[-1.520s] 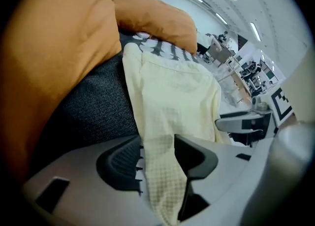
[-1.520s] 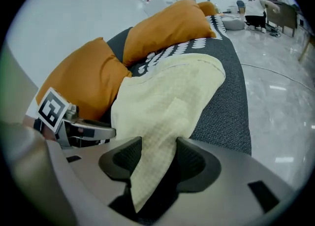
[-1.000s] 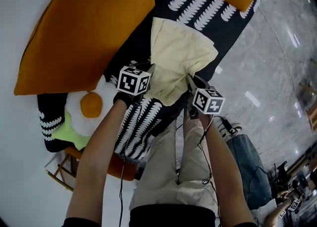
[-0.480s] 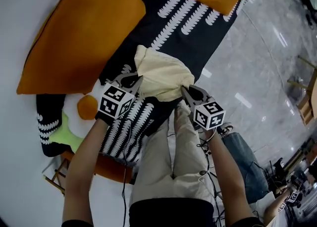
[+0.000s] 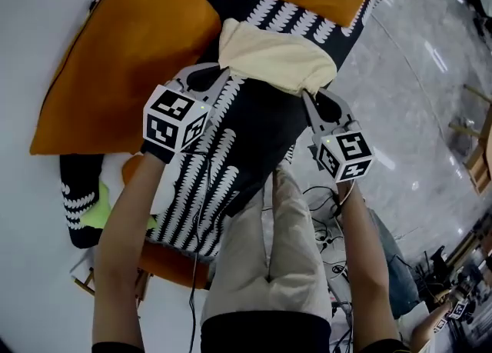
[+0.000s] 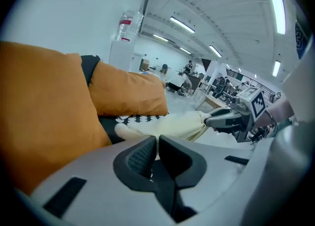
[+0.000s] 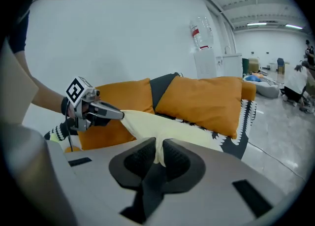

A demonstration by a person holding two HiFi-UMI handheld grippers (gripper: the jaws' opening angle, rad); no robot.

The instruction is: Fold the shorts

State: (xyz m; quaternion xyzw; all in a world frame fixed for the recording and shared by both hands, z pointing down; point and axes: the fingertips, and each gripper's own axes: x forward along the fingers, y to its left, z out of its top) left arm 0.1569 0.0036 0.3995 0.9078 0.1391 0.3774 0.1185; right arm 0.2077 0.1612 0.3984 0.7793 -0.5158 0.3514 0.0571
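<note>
Head view: The cream shorts [image 5: 273, 55] are bunched into a band spanning the two tongs. They are over the far end of the black-and-white patterned cover [image 5: 254, 124], just beside the large orange cushion [image 5: 115, 51]. The left gripper [image 5: 217, 76] is clamped on the band's left end. The right gripper [image 5: 307, 98] is clamped on its right end, over the cover's edge beside the grey floor [image 5: 415, 74]. Holding both ends apart probably keeps the cloth taut, so that one straight edge can be laid down as a fold. Whether the far edge of the shorts touches the cover cannot be told here.

Left gripper view: The two dark pads are pressed together, with a thin edge of cream fabric pinched in the seam between them. The rest of the garment runs away to the opposite tong, which bites its other end. The cloth hangs in front of the second orange cushion [image 6: 130, 92]. A plastic bottle [image 6: 129, 23] stands on a white cabinet behind.

Right gripper view: These pads are also closed on a fold of the cream cloth, which rises out of the seam and stretches to the left tong. The grip sits on a corner, not mid-panel. This probably lets the fabric hang free below and smooth itself. A corner grip also risks slipping if the stretch is increased.
</note>
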